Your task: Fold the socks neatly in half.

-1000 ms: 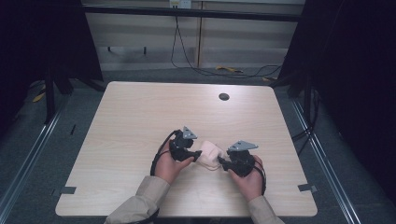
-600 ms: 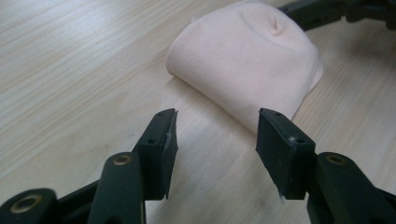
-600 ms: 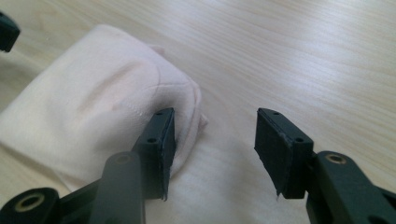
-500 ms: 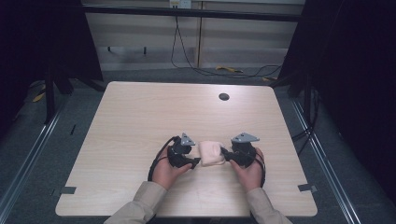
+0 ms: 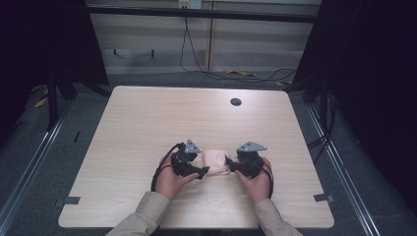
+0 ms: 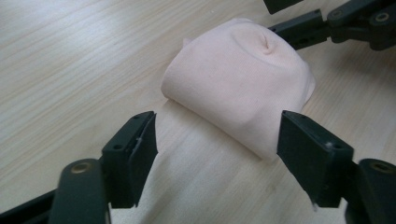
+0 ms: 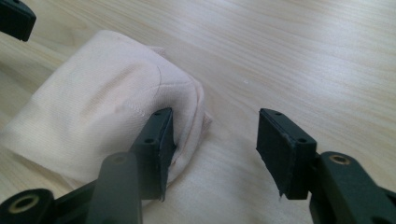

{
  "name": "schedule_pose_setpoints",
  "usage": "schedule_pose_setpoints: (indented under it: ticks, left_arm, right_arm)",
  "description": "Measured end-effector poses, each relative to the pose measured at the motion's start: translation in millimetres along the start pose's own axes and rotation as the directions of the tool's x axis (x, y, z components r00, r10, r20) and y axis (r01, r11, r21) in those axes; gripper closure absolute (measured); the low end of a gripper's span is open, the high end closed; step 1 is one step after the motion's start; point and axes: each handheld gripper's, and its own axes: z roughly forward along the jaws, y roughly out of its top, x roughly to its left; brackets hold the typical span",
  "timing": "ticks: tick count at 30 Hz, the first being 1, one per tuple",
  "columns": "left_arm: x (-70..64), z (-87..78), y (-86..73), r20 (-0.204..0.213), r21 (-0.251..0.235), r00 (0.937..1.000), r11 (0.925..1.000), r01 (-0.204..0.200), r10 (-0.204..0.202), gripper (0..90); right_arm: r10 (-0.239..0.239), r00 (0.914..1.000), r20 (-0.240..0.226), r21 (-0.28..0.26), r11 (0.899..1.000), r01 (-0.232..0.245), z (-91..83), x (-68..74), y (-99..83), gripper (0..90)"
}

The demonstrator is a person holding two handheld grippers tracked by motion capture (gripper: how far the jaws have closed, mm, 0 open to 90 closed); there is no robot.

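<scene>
On the near half of the wooden table (image 5: 147,128), a small folded bundle of pale pink cloth (image 5: 215,161) lies between the two hand-held grippers, its long axis running roughly from 9 o'clock to 3 o'clock in the high view. The left gripper (image 5: 200,172) sits at the bundle's 8 o'clock side and the right gripper (image 5: 229,161) at its 3 o'clock end, so both are about equally close, each within touching reach. In the left gripper view the pink cloth (image 6: 240,84) lies straight ahead at 12 o'clock, with a flat layer trailing back between the jaws; the left gripper (image 6: 217,137) stands wide open and grips nothing, though the trailing cloth runs under the gap. In the right gripper view the bundle (image 7: 102,107) lies towards 10 o'clock; the right gripper (image 7: 215,140) is also wide open, its left jaw pressed against the rounded folded end while the other jaw stands over bare wood. Judging from this, the next move would turn on closing either gripper on a fold edge, and the right one looks better placed to do so.
</scene>
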Motion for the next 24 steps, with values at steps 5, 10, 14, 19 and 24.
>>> schedule_pose_setpoints:
  ticks: [5,10,14,19,24]
  left_arm:
    - [4.6,-4.3,-3.0,0.016,-0.002,0.9998,1.0,0.009,-0.008,22.2]
    - [10.3,-10.5,-4.3,0.012,-0.008,0.9997,0.9997,0.022,-0.022,18.7]
    - [11.9,-13.9,-5.6,0.018,-0.02,0.9995,0.9994,0.027,-0.026,18.2]
    - [13.5,-16.6,-7.5,0.025,-0.021,0.9991,0.9991,0.036,-0.035,18.2]
    - [15.5,-19.4,-8.9,0.018,-0.019,0.9994,0.9993,0.031,-0.03,18.2]
  right_arm:
    - [0.023,0.9996,-0.019,-0.013,1.0,-0.024,-5.6,-0.5,-0.1,33.1]
    - [0.024,0.9981,-0.058,-0.004,1.0,-0.024,-11.0,-3.0,-2.0,26.6]
    - [0.031,0.9968,-0.074,0.004,1.0,-0.031,-15.2,-4.4,-3.2,27.5]
    - [0.024,0.9966,-0.078,-0.014,1.0,-0.025,-19.7,-6.7,-3.1,27.7]
    - [0.019,0.9964,-0.083,-0.018,1.0,-0.02,-23.0,-9.4,-3.8,27.6]
